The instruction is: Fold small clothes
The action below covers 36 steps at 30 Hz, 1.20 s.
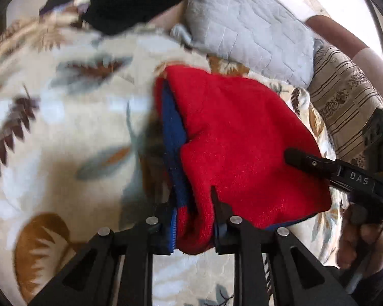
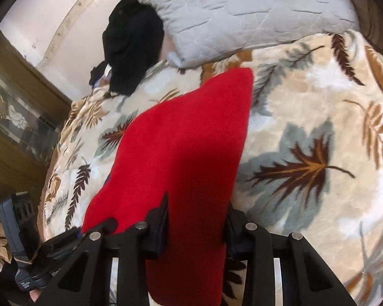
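A small red knit garment with a blue inner side is lifted over a leaf-patterned blanket. My left gripper is shut on its near edge, red and blue layers bunched between the jaws. My right gripper shows in the left wrist view, clamped on the garment's right edge. In the right wrist view the red garment stretches away from my right gripper, which is shut on it. The left gripper holds its lower left corner there.
A grey quilted pillow lies at the far end of the bed, with a black cloth beside it. A striped beige cloth lies at the right. A wooden cabinet stands left of the bed.
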{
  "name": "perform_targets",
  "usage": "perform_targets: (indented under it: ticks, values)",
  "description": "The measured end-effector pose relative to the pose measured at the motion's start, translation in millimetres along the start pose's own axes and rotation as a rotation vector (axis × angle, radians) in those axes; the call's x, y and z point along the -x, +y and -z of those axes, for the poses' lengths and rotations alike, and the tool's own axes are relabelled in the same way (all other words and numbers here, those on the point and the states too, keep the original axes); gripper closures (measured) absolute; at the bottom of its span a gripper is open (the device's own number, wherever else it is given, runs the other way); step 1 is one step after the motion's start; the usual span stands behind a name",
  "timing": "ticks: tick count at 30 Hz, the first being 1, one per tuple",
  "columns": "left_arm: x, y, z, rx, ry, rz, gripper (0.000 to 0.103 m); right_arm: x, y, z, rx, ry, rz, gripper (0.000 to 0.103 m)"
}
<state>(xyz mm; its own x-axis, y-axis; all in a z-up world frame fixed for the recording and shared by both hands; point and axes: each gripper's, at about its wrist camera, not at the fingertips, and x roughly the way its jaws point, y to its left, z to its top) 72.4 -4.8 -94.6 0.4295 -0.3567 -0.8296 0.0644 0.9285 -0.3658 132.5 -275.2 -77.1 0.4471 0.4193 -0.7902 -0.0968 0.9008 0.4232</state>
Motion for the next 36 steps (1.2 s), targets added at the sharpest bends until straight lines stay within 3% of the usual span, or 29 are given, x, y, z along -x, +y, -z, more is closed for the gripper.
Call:
perform_targets:
  ticks: [1,2,4,8,12,13,14,15,17,19,20,22,23,24,26,30,31,34,36]
  values:
    - [-13.2,3.9,3.0,-0.006,0.046,-0.041,0.068,-14.1,-9.4,3.8,-0.020,0.051,-0.009,0.043]
    - [-15.1,8.6,4.8,-0.003,0.040,-0.036,0.054,-22.8,-18.0,9.1,-0.042,0.086,-0.017,0.034]
    - [-0.2,13.7,2.8,0.006,-0.021,-0.035,0.050,-12.4,-27.7,13.7,-0.057,0.019,-0.096,0.034]
    - [15.3,5.0,-25.9,-0.035,-0.127,-0.035,0.034,-1.6,-47.9,-8.8,-0.138,-0.063,-0.150,0.034]
    - [-24.6,-1.0,-56.9,-0.072,-0.083,-0.077,0.035,-39.9,-57.5,-38.2,-0.176,0.015,-0.173,0.036]
    - [-48.2,4.8,-62.7,-0.058,-0.001,-0.079,0.045,-51.8,-52.8,-40.9,-0.160,0.062,-0.193,0.045]
    - [-57.3,15.2,-63.6,0.007,0.029,0.007,0.068,-51.8,-41.3,-43.0,-0.123,0.062,-0.170,0.056]
    - [-53.2,17.6,-66.7,0.036,0.024,0.013,0.073,-42.1,-26.9,-40.9,-0.070,0.039,-0.120,0.059]
    - [-37.5,5.8,-64.4,-0.011,-0.040,-0.036,0.076,-26.1,-8.4,-38.4,0.002,-0.022,-0.076,0.060]
    - [-49.8,0.3,-58.3,-0.051,-0.036,-0.073,0.064,-47.5,-19.2,-39.3,-0.049,0.037,0.020,0.052]
    - [-47.3,2.2,-58.0,-0.033,-0.050,-0.074,0.055,-44.3,-21.7,-36.4,-0.072,0.018,0.032,0.039]
    - [-23.6,3.3,-52.8,-0.017,-0.081,-0.075,0.052,-18.8,-11.6,-25.8,-0.028,-0.047,0.030,0.034]
    - [-12.9,-0.2,-48.7,-0.042,-0.102,-0.111,0.047,-9.3,-5.6,-19.7,-0.003,-0.062,0.066,0.032]
    - [-4.5,-4.0,-43.5,-0.067,-0.123,-0.143,0.047,0.9,0.6,-12.0,0.013,-0.082,0.095,0.031]
    - [15.4,-10.4,-31.2,-0.117,-0.174,-0.216,0.046,26.4,16.4,11.7,0.029,-0.135,0.054,0.031]
    - [39.4,-11.1,-12.1,-0.130,-0.195,-0.242,0.042,43.5,48.9,49.3,0.060,-0.187,-0.003,0.031]
    - [45.8,-12.5,-7.0,-0.131,-0.200,-0.259,0.041,37.9,55.1,52.9,0.073,-0.183,0.001,0.031]
    - [63.5,-16.5,1.8,-0.130,-0.227,-0.283,0.032,-4.4,53.5,56.1,0.083,-0.050,0.035,0.032]
    - [75.1,-18.8,7.9,-0.138,-0.238,-0.292,0.031,3.1,55.6,59.8,0.077,-0.064,0.058,0.034]
